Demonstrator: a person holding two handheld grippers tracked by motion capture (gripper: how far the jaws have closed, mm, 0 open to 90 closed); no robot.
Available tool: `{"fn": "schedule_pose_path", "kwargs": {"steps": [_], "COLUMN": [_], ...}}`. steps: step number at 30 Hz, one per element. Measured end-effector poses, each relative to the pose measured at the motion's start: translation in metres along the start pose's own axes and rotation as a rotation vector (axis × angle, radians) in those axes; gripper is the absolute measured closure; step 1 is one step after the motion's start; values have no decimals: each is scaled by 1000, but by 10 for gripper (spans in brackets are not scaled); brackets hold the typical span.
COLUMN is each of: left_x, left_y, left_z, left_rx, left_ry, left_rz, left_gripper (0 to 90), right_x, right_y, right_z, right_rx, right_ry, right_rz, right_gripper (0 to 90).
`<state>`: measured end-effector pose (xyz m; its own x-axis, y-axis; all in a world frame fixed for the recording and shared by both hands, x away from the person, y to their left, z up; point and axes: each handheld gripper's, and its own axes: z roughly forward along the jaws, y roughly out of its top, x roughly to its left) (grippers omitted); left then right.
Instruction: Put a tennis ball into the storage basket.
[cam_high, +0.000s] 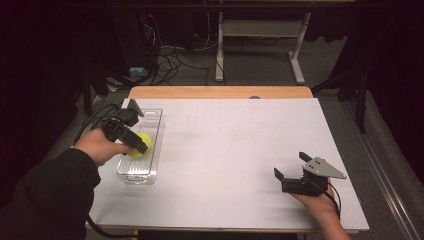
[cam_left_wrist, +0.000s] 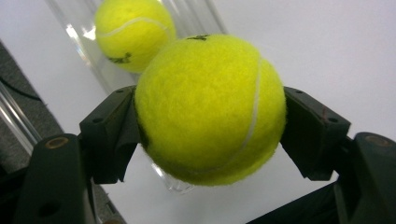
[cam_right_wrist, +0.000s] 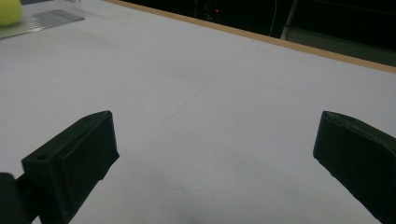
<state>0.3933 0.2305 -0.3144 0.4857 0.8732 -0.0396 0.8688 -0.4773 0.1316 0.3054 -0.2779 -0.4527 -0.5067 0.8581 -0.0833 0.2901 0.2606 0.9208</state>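
A yellow tennis ball (cam_left_wrist: 210, 109) sat clamped between the left gripper's (cam_high: 141, 146) fingers over the clear tray (cam_high: 156, 131) near the worktop's (cam_high: 235, 150) left edge, a second ball (cam_left_wrist: 134, 32) beyond it, while the right gripper's (cam_high: 291, 170) fingers gaped empty near the right edge.

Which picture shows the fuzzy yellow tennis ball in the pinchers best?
The left gripper view: the fuzzy yellow tennis ball looms close, clamped by the left gripper, with another yellow ball behind it. The high view shows it small over the clear plastic tray. The right gripper view shows a yellow sliver, unclear which ball.
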Motion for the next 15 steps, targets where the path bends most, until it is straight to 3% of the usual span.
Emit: {"fn": "schedule_pose_path", "kwargs": {"steps": [7,15], "left_x": [3,4], "left_y": [-3,-4], "left_z": [3,22], "left_rx": [8,40], "left_ry": [3,4], "left_rz": [-7,-12], "left_gripper": [267,266], "right_x": [-3,-2], "right_y": [-2,-2], "right_z": [-3,-3], "right_rx": [1,3], "right_ry": [-11,-10], "right_rz": [7,6], "right_gripper": [0,0]}}
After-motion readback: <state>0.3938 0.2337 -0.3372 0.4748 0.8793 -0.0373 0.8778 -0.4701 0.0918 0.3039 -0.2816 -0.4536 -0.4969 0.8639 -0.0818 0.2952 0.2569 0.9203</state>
